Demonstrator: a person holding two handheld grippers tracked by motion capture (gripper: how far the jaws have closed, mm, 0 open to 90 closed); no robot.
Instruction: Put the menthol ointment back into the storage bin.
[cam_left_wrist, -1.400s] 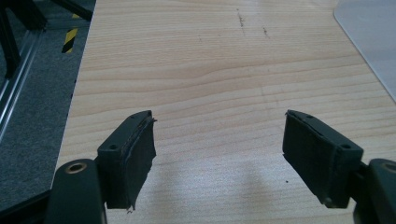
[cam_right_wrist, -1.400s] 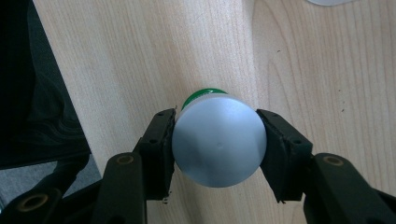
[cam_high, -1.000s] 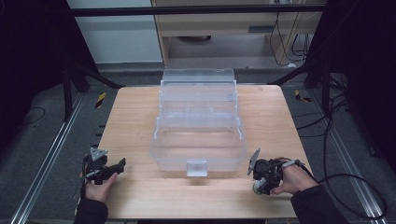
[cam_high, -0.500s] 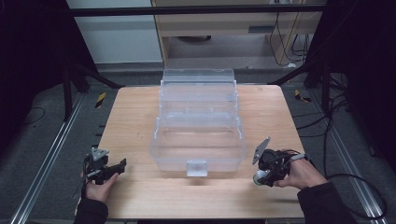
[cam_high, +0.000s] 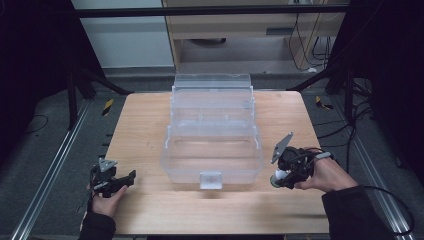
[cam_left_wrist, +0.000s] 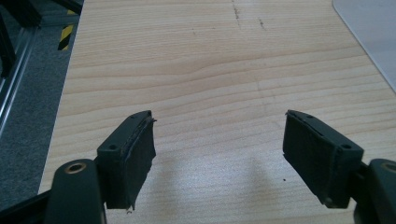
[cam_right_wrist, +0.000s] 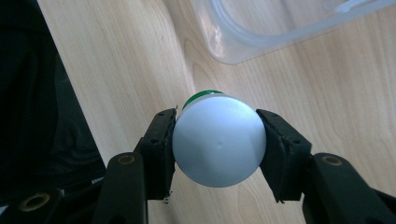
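High view: wooden tabletop (cam_high: 150, 125) fills mid-frame, w/ a clear plastic tiered box (cam_high: 212, 130) standing open at centre, its small front latch facing the bottom edge. Left claw (cam_high: 131, 176) sits low at lower left of frame, held by a hand (cam_high: 106, 202) coming in from the bottom, well apart from the box. Right claw (cam_high: 276, 179) is at lower right, just beside the box's front right corner, held by the other hand (cam_high: 327, 175); a small white round object (cam_high: 278, 175) shows at its tip, and a grey three-cornered plate (cam_high: 281, 146) stands up on top of it. Left gripper view: left claw (cam_left_wrist: 219, 140) has its jaws spread wide apart w/ nothing between them, bare wood grain below; a pale corner of the box (cam_left_wrist: 371, 32) shows at upper right of frame, grey floor and a metal rail at far left. Right gripper view: right claw (cam_right_wrist: 217, 140) is closed tight on a white cap (cam_right_wrist: 218, 142), pads pressing both sides; a thin green rim (cam_right_wrist: 203, 94) peeks out behind the cap's upper edge. Rounded corner of the clear box (cam_right_wrist: 261, 32) sits in upper centre-right, near but not touching the cap. Dark sleeve at left edge.
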